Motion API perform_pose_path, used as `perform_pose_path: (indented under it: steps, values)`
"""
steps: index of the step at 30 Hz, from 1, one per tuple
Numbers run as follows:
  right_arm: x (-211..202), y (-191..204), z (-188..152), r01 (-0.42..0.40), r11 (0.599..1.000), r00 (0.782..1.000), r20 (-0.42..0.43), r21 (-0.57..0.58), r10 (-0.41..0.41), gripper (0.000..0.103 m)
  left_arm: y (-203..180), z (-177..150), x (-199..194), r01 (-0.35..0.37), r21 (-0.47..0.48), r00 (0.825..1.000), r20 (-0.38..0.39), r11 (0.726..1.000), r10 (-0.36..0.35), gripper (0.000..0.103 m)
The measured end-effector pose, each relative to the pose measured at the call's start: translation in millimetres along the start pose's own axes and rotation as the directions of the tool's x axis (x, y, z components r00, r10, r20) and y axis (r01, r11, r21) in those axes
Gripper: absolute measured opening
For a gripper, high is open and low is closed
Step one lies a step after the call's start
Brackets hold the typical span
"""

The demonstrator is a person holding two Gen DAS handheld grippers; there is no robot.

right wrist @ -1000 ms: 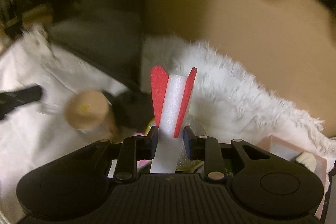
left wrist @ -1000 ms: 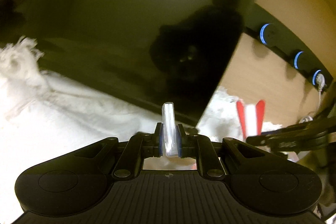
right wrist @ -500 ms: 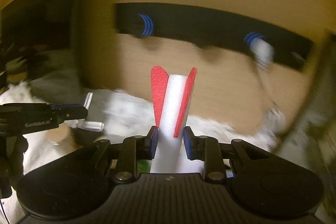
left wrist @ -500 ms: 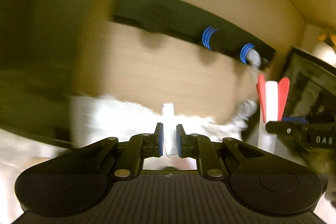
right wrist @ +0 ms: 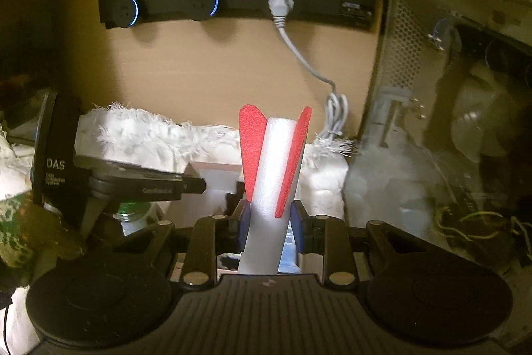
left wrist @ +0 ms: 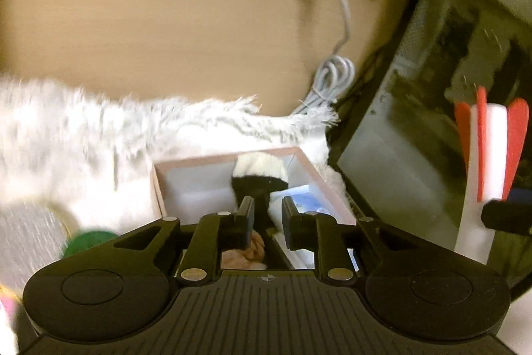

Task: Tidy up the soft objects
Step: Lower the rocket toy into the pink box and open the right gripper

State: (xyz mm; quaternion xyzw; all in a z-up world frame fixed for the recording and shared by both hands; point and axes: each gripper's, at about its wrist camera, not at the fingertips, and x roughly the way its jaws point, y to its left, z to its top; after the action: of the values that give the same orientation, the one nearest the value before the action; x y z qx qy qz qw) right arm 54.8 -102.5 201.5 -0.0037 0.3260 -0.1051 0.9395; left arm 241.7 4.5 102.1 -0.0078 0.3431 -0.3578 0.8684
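White foam rocket (right wrist: 272,188) stands pinched in the right hand-held gripper (right wrist: 270,230), fins upward.

Beige wall (right wrist: 199,62), black socket strip (right wrist: 239,0) w/ blue-lit rings, grey cable (right wrist: 299,52) plugged in, PC case (right wrist: 449,88) at right, dim yellowish light

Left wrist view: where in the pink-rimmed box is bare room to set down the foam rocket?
In the box, bare white floor shows on the left, between its left wall and the black soft thing. The right half is crowded: that thing, a blue-and-white packet and a tan item in front.
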Motion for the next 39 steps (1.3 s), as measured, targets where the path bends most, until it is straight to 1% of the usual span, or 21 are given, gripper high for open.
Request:
perform_pose_path:
  steps: [1, 3, 5, 8, 11, 14, 17, 19, 21, 22, 24, 25, 26, 27, 29, 33, 35, 36, 37, 38, 39]
  values:
    - [1, -4, -1, 0.001, 1.0, 1.0, 0.004, -0.001, -0.001, 0.026, 3, -4, 1, 0.003, -0.026, 1.0, 0.003, 1.0, -0.003, 0.02]
    - [6, -10, 0, 0.005, 1.0, 1.0, 0.008, 0.005, -0.005, 0.026, 14, -12, -5, 0.02, -0.131, 1.0, 0.027, 0.991, -0.017, 0.02]
    - [12, -12, 2, -0.001, 1.0, 1.0, 0.006, 0.018, 0.001, 0.026, 23, -16, -17, 0.022, -0.181, 0.999, 0.05, 0.983, -0.013, 0.02]
    - [29, -12, 12, -0.022, 0.999, 1.0, 0.016, 0.03, 0.022, 0.026, 37, -21, -43, -0.015, -0.194, 0.997, 0.072, 0.981, 0.03, 0.02]
    - [47, -5, 24, -0.056, 0.997, 0.998, 0.038, 0.044, 0.055, 0.026, 53, -33, -77, -0.052, -0.237, 0.994, 0.081, 0.97, 0.073, 0.02]
    - [73, 0, 35, -0.141, 0.987, 0.99, 0.028, 0.079, 0.139, 0.026, 70, -50, -116, -0.105, -0.286, 0.986, 0.096, 0.952, 0.138, 0.02]
    - [110, 8, 33, -0.232, 0.963, 0.97, -0.039, 0.136, 0.239, 0.026, 84, -69, -148, -0.174, -0.312, 0.971, 0.105, 0.934, 0.216, 0.02]
    - [138, 14, 25, -0.263, 0.944, 0.953, -0.1, 0.198, 0.287, 0.026, 95, -83, -165, -0.232, -0.334, 0.956, 0.096, 0.914, 0.277, 0.02]
    - [171, 21, 14, -0.272, 0.928, 0.932, -0.172, 0.253, 0.32, 0.026, 108, -98, -178, -0.273, -0.37, 0.945, 0.071, 0.888, 0.32, 0.02]
    - [186, 25, 7, -0.272, 0.922, 0.919, -0.211, 0.275, 0.334, 0.026, 115, -106, -183, -0.289, -0.398, 0.94, 0.057, 0.871, 0.338, 0.02]
    - [210, 34, -8, -0.259, 0.919, 0.898, -0.277, 0.297, 0.342, 0.026, 125, -118, -193, -0.311, -0.437, 0.932, 0.032, 0.844, 0.361, 0.02]
    - [217, 39, -14, -0.246, 0.925, 0.9, -0.287, 0.289, 0.328, 0.026, 129, -123, -196, -0.32, -0.45, 0.929, 0.023, 0.834, 0.369, 0.02]
    - [221, 41, -18, -0.239, 0.929, 0.916, -0.253, 0.281, 0.312, 0.025, 133, -128, -199, -0.327, -0.46, 0.926, 0.016, 0.825, 0.376, 0.02]
    - [224, 43, -21, -0.241, 0.929, 0.915, -0.254, 0.28, 0.314, 0.025, 136, -132, -201, -0.335, -0.463, 0.924, 0.008, 0.82, 0.381, 0.02]
    - [226, 50, -23, -0.23, 0.939, 0.919, -0.261, 0.257, 0.296, 0.025, 140, -136, -202, -0.357, -0.447, 0.921, -0.021, 0.82, 0.39, 0.02]
    - [228, 68, -26, -0.207, 0.966, 0.931, -0.273, 0.154, 0.243, 0.026, 144, -144, -190, -0.402, -0.399, 0.912, -0.092, 0.824, 0.4, 0.02]
    - [226, 73, -25, -0.195, 0.973, 0.934, -0.28, 0.127, 0.223, 0.03, 148, -148, -182, -0.398, -0.404, 0.916, -0.12, 0.824, 0.383, 0.02]
    - [223, 74, -24, -0.199, 0.972, 0.931, -0.287, 0.122, 0.226, 0.035, 150, -151, -180, -0.39, -0.412, 0.919, -0.127, 0.824, 0.372, 0.02]
    - [219, 74, -23, -0.205, 0.971, 0.933, -0.276, 0.123, 0.232, 0.039, 152, -152, -177, -0.381, -0.42, 0.924, -0.132, 0.824, 0.36, 0.02]
    - [213, 70, -22, -0.209, 0.97, 0.937, -0.257, 0.124, 0.235, 0.041, 155, -153, -174, -0.37, -0.428, 0.928, -0.135, 0.824, 0.346, 0.02]
    - [204, 68, -20, -0.2, 0.973, 0.948, -0.229, 0.114, 0.222, 0.049, 158, -154, -171, -0.354, -0.439, 0.935, -0.135, 0.826, 0.329, 0.02]
